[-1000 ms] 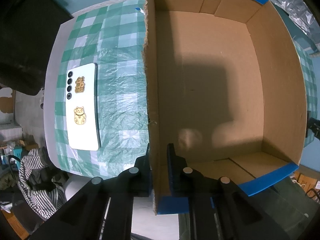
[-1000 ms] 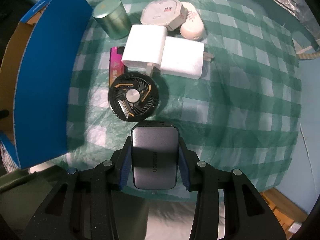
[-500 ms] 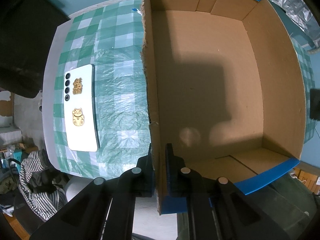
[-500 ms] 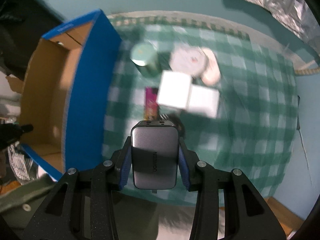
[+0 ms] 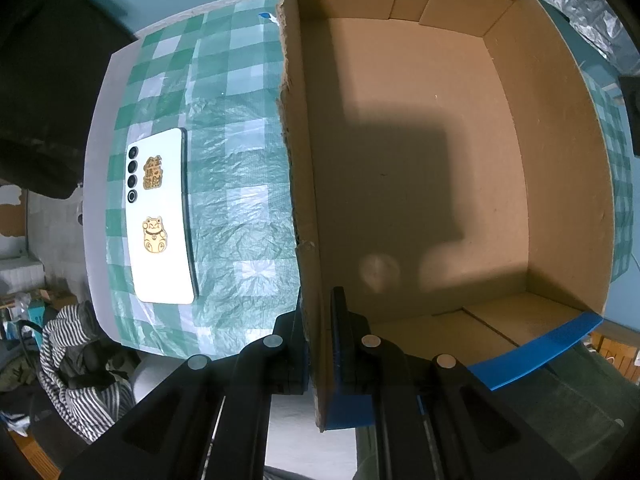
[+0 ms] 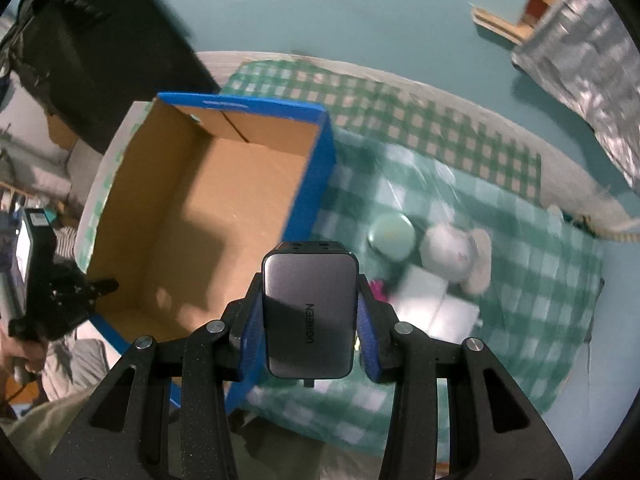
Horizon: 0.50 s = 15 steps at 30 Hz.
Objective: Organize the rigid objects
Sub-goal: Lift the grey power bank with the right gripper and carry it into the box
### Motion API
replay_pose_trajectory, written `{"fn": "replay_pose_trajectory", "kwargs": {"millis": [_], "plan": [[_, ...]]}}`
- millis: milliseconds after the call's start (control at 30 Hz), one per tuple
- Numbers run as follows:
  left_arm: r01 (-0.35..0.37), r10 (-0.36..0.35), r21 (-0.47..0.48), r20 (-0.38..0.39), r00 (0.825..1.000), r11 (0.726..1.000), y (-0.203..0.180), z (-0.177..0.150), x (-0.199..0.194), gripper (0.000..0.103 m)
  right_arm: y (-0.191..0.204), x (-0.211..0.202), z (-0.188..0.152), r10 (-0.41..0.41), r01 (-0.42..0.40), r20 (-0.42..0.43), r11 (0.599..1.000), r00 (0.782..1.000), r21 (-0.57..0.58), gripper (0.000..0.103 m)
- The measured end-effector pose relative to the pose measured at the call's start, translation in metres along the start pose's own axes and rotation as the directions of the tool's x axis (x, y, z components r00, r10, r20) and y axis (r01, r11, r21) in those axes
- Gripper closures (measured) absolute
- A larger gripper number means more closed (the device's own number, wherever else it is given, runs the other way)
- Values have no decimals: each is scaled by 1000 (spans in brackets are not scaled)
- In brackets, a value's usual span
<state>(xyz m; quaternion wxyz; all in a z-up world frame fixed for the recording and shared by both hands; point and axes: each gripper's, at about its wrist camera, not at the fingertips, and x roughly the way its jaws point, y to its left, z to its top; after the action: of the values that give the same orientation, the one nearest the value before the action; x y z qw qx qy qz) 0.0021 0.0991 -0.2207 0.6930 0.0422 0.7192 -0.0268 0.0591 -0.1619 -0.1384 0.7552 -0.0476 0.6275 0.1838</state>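
Charger (image 6: 310,312), a grey block with UGREEN printed along its face, sits squarely between the blue pads of the right tongs (image 6: 310,318), gripped by its two long sides. Its socket end points away from the camera, past the fingertips, and a small dark prong shows at its near end. It hangs in the air above the bench (image 6: 532,248), over the blue wall of the cardboard box (image 6: 224,196) and just beside the open interior, which lies to the left in the right wrist view.

Further along the green checked cloth, blurred, lie a round green tin (image 6: 392,236), a pale round case (image 6: 448,252), a white block (image 6: 444,308) and a pink item (image 6: 378,289) just beside the charger's right edge in the picture; their exact contacts cannot be told.

The left tongs (image 5: 318,332) are clenched on the box's torn left wall, one finger outside and one inside, pinching the cardboard near its near corner. The box floor is bare brown card with a shadow across it. From the right wrist view the left tongs (image 6: 100,286) show at the box's near left edge, held by a hand (image 6: 24,354).

Outside the box, on the cloth to the left in the left wrist view, a white phone (image 5: 160,216) lies back-up, well apart from the wall, with two gold stickers and a row of camera lenses.
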Motion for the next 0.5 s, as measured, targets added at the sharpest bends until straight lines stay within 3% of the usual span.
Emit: {"fn": "replay_pose_trajectory", "kwargs": {"millis": [500], "plan": [[-12,12,15,-3,1000,1000,-3,0,2,95,42,40,58,18,-21,-32,994,999,-107,62]]}}
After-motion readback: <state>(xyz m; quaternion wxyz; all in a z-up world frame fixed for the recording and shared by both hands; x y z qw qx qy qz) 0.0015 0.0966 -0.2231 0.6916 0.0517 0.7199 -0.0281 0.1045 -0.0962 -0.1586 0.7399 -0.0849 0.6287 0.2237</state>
